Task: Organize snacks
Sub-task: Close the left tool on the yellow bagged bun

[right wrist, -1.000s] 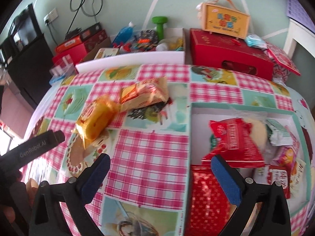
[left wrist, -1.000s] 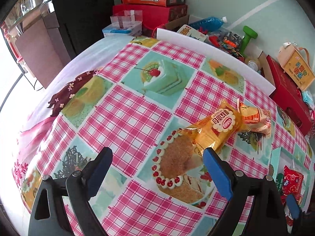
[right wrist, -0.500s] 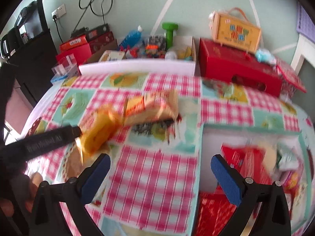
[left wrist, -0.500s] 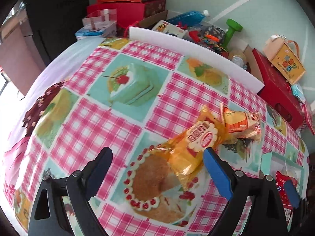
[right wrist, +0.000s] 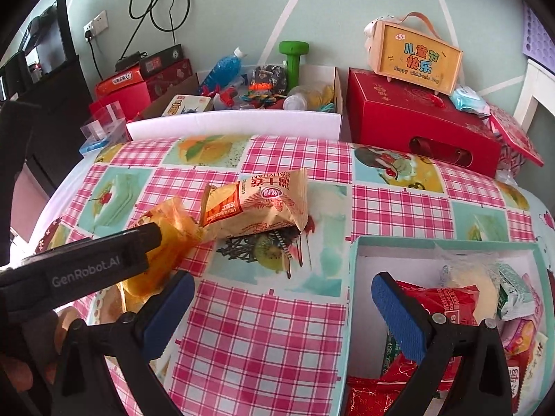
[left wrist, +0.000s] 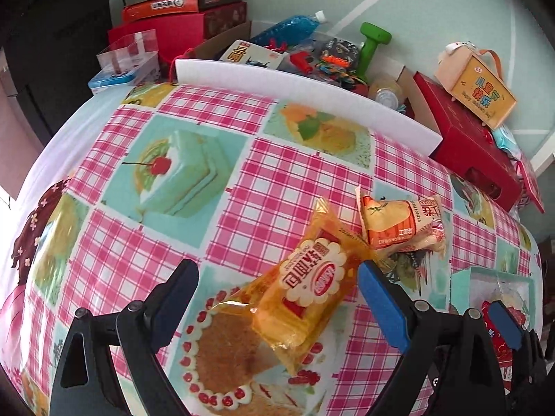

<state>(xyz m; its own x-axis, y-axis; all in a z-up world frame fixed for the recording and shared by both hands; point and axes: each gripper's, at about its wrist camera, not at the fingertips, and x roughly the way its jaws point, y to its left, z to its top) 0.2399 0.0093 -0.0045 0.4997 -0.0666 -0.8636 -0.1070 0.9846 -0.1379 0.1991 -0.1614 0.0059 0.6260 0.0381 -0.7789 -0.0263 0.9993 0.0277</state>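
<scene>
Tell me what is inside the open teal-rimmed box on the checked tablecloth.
The teal-rimmed white box holds red snack packets, a pale round cake in clear wrap and a green-and-white packet. Whatever lies beneath them is covered.

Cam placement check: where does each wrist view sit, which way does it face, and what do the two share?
Left wrist: on the left gripper, facing down at the yellow snack pack; open jaws show.
Right wrist: on the right gripper, facing the tablecloth and snack box; open jaws, a hand.
Shared: yellow pack, orange snack pack, green dumbbell.
</scene>
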